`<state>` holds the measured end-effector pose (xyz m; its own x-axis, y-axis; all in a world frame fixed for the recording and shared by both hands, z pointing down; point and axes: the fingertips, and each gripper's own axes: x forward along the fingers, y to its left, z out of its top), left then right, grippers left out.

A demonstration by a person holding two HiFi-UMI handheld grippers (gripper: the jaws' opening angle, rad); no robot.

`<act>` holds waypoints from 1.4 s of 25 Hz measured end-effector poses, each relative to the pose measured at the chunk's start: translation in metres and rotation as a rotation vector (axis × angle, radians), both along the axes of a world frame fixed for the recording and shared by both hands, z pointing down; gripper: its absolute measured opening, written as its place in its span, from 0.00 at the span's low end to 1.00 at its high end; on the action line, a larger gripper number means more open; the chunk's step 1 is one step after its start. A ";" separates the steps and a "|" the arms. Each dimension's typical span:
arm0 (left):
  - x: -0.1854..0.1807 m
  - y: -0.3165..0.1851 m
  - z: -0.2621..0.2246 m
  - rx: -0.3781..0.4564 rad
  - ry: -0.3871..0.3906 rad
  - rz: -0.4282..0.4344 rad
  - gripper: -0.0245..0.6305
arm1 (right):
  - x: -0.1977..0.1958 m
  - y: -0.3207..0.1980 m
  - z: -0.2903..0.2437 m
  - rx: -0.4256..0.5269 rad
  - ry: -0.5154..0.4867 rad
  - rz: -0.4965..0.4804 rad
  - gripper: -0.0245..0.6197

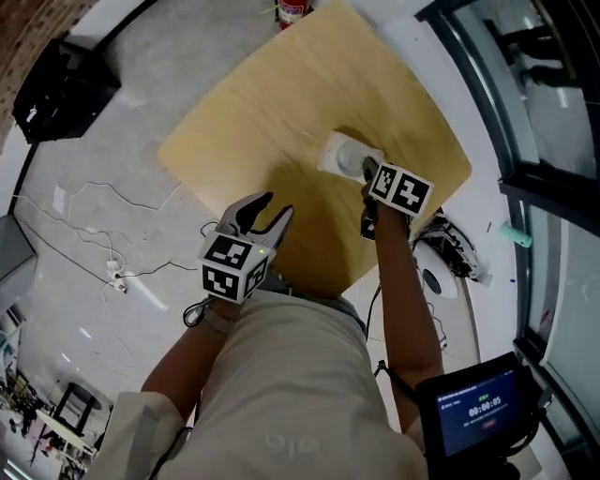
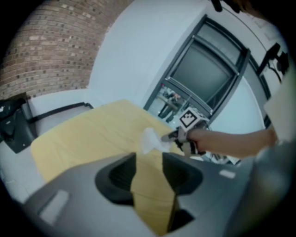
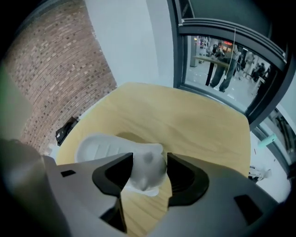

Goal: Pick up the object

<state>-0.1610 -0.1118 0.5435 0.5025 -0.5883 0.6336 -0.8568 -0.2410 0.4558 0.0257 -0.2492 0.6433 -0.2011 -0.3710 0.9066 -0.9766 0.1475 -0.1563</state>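
Note:
A white, soft-looking object lies on the light wooden table, towards its right side. My right gripper reaches down at its near end. In the right gripper view the object's rounded end sits between the two jaws of the right gripper; they stand wide apart around it and are open. The object's flat ribbed part stretches away to the left. My left gripper hovers over the table's near left edge, with its jaws a little apart and nothing between them. In the left gripper view the object shows beyond them.
A black case and loose cables lie on the floor to the left. A red extinguisher stands beyond the table's far corner. White gear sits on the floor to the right, next to a glass wall. A screen device shows at bottom right.

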 end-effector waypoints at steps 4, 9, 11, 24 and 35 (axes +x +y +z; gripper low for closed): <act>-0.010 0.006 0.007 -0.007 0.005 -0.053 0.31 | -0.005 -0.005 0.010 -0.025 -0.025 -0.012 0.38; -0.021 0.011 0.017 -0.022 0.017 -0.090 0.31 | -0.012 -0.005 0.011 -0.020 -0.052 -0.016 0.38; -0.025 0.013 0.019 -0.025 0.017 -0.097 0.31 | -0.012 -0.004 0.011 -0.019 -0.046 -0.022 0.38; -0.033 0.010 -0.005 0.061 0.141 -0.078 0.32 | -0.023 0.010 -0.023 0.054 -0.141 -0.011 0.39; 0.004 -0.036 -0.117 0.322 0.315 0.160 0.50 | -0.059 0.031 -0.179 0.408 -0.390 -0.166 0.39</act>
<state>-0.1565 -0.1477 0.4270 0.7415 -0.6289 0.2341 -0.6292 -0.5303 0.5683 -0.0333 -0.2178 0.4646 -0.5766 -0.6092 0.5445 -0.8169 0.4176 -0.3979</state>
